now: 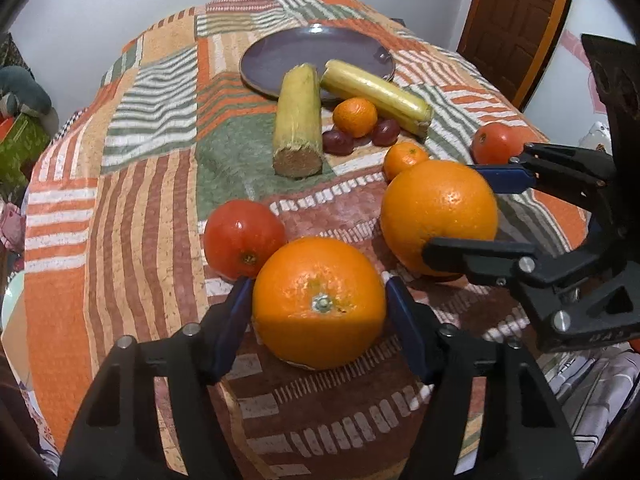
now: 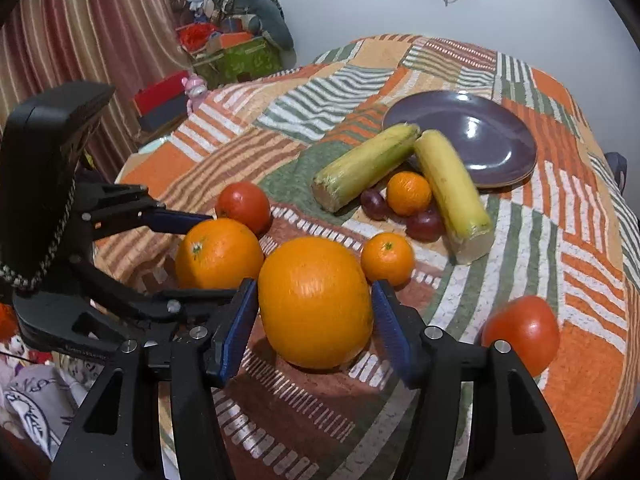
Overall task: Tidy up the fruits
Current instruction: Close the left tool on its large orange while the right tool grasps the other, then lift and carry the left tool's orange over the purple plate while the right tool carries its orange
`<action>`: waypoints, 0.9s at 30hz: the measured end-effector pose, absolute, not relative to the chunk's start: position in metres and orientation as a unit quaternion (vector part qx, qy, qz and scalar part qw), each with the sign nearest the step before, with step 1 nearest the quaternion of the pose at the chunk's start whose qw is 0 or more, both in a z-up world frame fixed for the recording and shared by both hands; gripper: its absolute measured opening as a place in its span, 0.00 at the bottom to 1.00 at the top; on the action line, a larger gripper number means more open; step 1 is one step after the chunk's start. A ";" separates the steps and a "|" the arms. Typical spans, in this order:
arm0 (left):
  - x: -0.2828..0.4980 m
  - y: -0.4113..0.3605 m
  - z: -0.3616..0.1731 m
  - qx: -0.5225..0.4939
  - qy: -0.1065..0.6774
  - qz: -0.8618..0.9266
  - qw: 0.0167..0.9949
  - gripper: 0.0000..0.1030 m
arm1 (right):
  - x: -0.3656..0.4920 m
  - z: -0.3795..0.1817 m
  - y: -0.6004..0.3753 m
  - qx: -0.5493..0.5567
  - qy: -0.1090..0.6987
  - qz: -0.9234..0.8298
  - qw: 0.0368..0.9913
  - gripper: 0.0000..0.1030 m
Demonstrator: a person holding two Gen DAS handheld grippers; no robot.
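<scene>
Pick-up step: each tool straddles an orange, left tool [image 1: 320, 308] at lower centre pressing its orange [image 1: 318, 304], right tool [image 2: 314, 316] not quite gripping its orange [image 2: 315, 304]; next, squeeze, lift toward the plate [image 1: 280, 56].

The near middle of the table [image 2: 592, 360] is crowded: two large oranges [image 1: 318, 304] [image 1: 438, 216] sit close together, each straddled by a gripper, the left gripper [image 1: 318, 312] and the right gripper [image 2: 314, 316], so little room is left between them. A tomato [image 1: 244, 238] is pressed close on the left side, a small mandarin [image 1: 404, 158] just behind. Toward the far edge the way to the purple plate [image 1: 280, 56] is partly barred by two corn cobs [image 1: 298, 120] [image 1: 376, 94] (their tips overlap its rim), with a mandarin and grapes [image 1: 338, 142] wedged between. The left edge's cloth is left bare.
</scene>
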State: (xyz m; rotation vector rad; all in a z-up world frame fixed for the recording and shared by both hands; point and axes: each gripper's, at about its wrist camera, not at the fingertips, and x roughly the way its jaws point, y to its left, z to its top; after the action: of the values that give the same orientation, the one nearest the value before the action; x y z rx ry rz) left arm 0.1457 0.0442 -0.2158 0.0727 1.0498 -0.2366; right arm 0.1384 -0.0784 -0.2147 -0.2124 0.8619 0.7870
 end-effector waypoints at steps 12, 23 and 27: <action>0.143 0.046 -0.209 0.020 0.493 -0.106 0.863 0.63 | 0.139 -0.217 -0.075 -0.100 0.403 0.371 0.831 0.54; 0.136 0.047 -0.154 0.004 0.433 -0.090 0.897 0.63 | 0.133 -0.169 -0.095 -0.072 0.349 0.360 0.862 0.54; 0.141 0.043 -0.134 0.010 0.406 -0.082 0.910 0.63 | 0.134 -0.151 -0.108 -0.071 0.326 0.347 0.876 0.54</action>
State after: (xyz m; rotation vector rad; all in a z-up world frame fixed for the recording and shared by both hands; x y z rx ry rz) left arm 0.1410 0.0427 -0.1344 0.0211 0.8373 -0.1697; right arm 0.1337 -0.1075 -0.1505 -0.1488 0.6806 0.7245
